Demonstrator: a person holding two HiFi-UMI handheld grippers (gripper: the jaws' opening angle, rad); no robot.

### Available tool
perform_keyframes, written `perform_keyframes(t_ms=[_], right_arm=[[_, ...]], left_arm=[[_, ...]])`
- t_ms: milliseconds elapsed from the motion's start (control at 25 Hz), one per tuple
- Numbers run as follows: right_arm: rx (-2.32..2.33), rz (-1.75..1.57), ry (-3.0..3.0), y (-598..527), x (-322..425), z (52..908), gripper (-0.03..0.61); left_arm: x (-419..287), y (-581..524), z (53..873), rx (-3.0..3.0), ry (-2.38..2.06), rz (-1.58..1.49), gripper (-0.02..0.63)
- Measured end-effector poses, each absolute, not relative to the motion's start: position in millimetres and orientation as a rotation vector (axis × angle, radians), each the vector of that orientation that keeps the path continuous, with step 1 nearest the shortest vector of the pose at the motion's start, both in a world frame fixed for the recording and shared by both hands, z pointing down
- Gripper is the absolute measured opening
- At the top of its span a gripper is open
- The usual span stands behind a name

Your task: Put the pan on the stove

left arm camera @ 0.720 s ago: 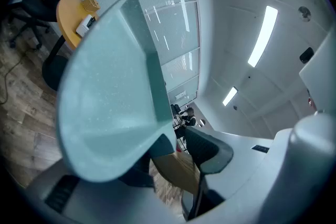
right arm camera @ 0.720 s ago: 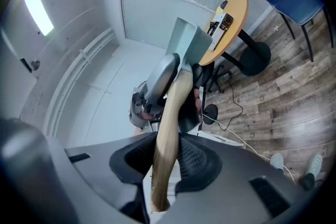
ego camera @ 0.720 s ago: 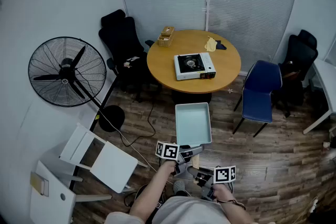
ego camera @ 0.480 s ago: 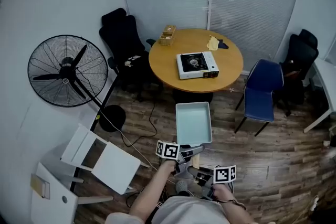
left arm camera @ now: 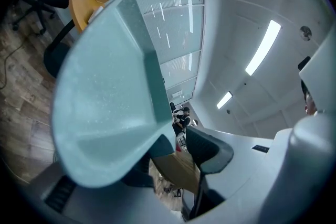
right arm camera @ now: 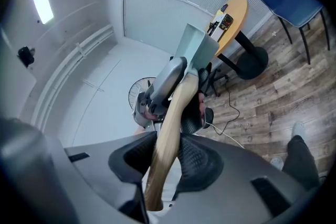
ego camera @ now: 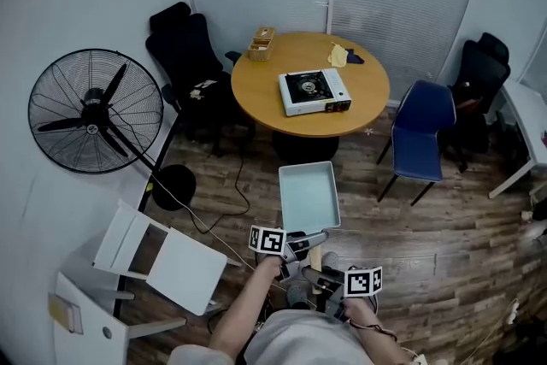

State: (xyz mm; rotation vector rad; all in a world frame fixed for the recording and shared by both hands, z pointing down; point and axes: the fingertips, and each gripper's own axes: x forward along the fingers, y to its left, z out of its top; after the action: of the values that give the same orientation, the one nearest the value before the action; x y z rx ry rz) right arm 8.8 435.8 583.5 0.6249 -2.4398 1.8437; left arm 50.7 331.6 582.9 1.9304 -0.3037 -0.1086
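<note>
Near the body, over the plank floor (ego camera: 410, 226), carrying the pan (ego camera: 309, 197) out in front, roughly level and touching nothing but the two tools, well apart from the stove (ego camera: 314, 91) sitting on the far round table (ego camera: 256, 98). Pinching the wooden handle (right arm camera: 170, 118) with the right gripper (right arm camera: 165, 157), ribbed dark pads pressing on both sides toward its near end. Bracing farther along with the left gripper (left arm camera: 181, 152), jaws standing wide yet clamping the root of the handle, just where wood meets the pan's near wall.

Judging the pan rigid and probably not heavy, but front-heavy: with the whole body hanging beyond both grips, likely wanting to dip or roll about the handle. Treating the handle as the sound place to take hold, with one grip hard against the body for leverage and one farther back for steadying. Expecting smooth wood to twist between rubber pads under any tilt.

Noting a square, shallow body with rounded corners and sloping walls, pale blue-green, matte and faintly speckled. Noting a straight, light-coloured handle, rounded in section. Heading for a white, boxy single-burner stove with a dark grate, lying near the middle of a warm orange-brown tabletop.
</note>
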Motion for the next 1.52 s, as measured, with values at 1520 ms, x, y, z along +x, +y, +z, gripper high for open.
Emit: perform_keyframes(t_ms=[1520], right_arm=[[0.577, 1.7, -2.571, 173, 28, 560, 0.118]], left_arm=[[72, 69, 550, 2.057, -0.331, -0.067, 0.209]])
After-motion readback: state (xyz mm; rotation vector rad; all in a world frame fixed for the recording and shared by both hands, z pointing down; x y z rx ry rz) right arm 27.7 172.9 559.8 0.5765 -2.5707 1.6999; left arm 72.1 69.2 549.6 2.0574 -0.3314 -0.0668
